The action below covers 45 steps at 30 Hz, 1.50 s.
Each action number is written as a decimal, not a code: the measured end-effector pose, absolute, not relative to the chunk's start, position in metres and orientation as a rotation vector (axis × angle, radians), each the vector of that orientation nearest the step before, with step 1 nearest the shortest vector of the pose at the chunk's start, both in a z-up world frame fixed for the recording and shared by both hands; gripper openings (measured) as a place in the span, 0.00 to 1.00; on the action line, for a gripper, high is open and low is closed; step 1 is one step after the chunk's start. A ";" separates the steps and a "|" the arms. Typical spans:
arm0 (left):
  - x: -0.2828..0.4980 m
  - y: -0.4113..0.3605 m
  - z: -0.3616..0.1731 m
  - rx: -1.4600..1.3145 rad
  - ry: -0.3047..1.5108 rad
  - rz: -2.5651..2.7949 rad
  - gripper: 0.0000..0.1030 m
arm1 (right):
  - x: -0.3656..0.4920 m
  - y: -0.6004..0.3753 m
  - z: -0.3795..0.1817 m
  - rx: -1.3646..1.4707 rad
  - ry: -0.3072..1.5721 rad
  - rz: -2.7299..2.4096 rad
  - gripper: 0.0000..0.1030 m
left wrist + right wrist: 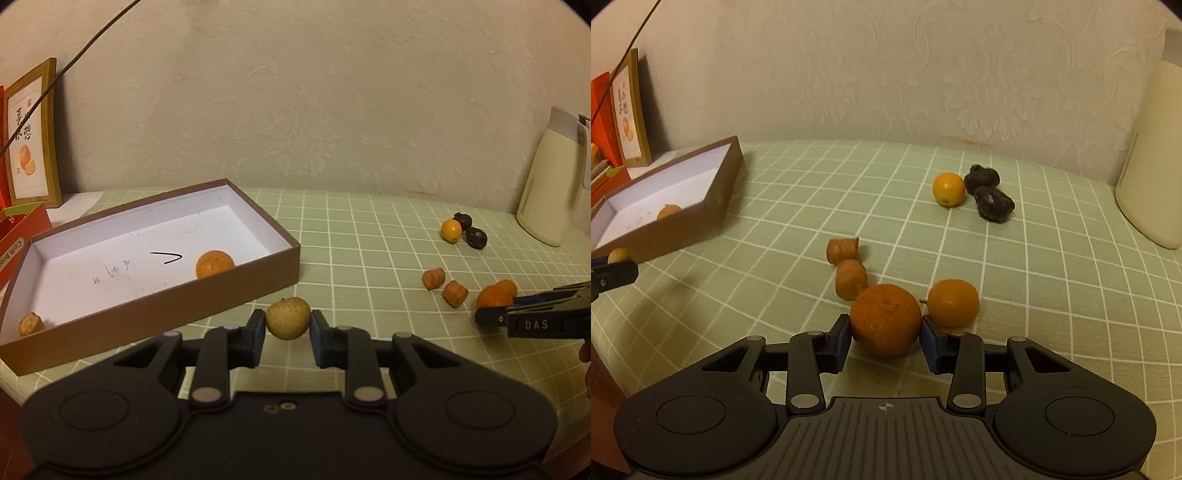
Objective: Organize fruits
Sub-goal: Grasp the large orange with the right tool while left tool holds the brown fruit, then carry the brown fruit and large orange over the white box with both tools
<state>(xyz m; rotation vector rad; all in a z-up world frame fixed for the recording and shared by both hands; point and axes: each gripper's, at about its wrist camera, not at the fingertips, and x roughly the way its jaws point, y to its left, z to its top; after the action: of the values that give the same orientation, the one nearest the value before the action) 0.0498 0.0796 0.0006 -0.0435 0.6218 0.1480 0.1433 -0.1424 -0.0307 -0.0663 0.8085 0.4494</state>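
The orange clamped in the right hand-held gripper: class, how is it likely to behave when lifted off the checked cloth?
The orange is round, so it would probably roll if released. Its dimpled skin likely gives the pads some purchase. The right hand-held gripper pinches it near its widest part, so it should lift steadily, though a hard squeeze might bruise it.

Dim warm light, fisheye-curved edges, soft shadows
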 end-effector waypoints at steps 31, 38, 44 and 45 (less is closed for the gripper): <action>0.014 0.171 0.016 -0.087 0.552 0.359 0.16 | 0.142 -0.048 0.005 -0.047 0.609 0.637 0.39; 0.009 0.196 0.021 -0.089 0.539 0.424 0.16 | 0.143 -0.022 0.013 -0.026 0.572 0.686 0.39; 0.006 0.215 0.024 -0.094 0.529 0.466 0.16 | 0.143 0.000 0.016 -0.019 0.555 0.731 0.39; 0.006 0.218 0.026 -0.090 0.523 0.474 0.16 | 0.144 0.004 0.017 -0.020 0.554 0.738 0.39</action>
<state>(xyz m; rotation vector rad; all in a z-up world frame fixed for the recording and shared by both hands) 0.0063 0.2176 0.0260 -0.0901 0.5233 0.4736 0.1436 0.0044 0.0166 -0.0197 0.5539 0.7384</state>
